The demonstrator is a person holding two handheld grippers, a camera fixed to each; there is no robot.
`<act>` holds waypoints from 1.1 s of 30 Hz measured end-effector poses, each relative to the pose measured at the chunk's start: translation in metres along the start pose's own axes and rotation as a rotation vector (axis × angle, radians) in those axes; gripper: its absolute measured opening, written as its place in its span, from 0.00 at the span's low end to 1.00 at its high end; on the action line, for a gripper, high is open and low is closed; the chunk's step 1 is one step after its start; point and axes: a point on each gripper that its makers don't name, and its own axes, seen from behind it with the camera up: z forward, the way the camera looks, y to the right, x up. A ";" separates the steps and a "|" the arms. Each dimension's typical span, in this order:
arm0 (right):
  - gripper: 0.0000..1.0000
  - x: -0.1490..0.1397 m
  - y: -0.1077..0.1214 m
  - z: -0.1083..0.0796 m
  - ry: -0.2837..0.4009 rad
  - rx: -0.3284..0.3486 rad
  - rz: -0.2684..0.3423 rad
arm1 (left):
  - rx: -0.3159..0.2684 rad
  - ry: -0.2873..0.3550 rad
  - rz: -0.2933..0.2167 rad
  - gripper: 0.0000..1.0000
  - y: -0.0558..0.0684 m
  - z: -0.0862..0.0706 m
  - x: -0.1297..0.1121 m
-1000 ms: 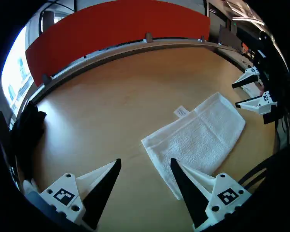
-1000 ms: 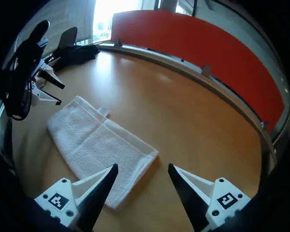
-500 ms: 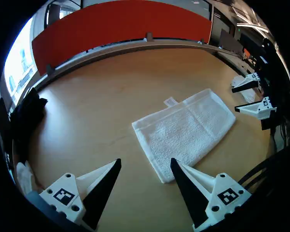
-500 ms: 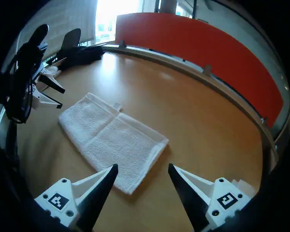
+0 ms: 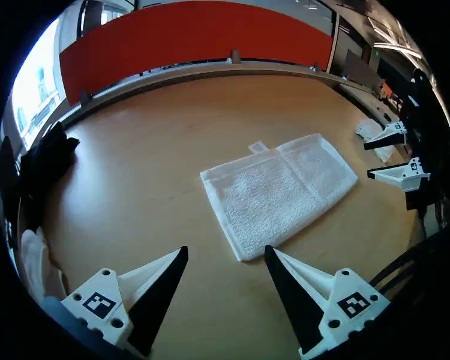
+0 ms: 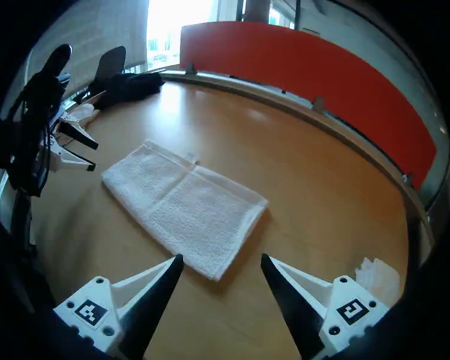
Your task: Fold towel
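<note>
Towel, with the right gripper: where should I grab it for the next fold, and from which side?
I'd take the towel at the corner of its short end, just ahead of the open right gripper. Come in low from that end, one finger sliding under: it lies flat on the table, so only edges offer a hold.

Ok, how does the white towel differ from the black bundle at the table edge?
Colour: the towel is white, the bundle black. Pose: the towel lies flat, a folded rectangle; the bundle is a rumpled heap. Place: towel mid-table, bundle at the edge. Both rest on the wooden table.
</note>
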 end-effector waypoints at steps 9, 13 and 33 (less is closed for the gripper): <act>1.00 -0.001 -0.002 0.001 0.003 0.005 -0.012 | 0.015 0.008 -0.020 0.94 -0.001 -0.006 -0.004; 1.00 -0.003 -0.003 0.002 -0.001 0.014 -0.018 | 0.029 0.011 -0.037 0.94 -0.003 -0.009 -0.008; 1.00 0.002 -0.010 0.017 -0.013 0.067 -0.071 | 0.120 0.032 -0.143 0.94 -0.023 -0.034 -0.029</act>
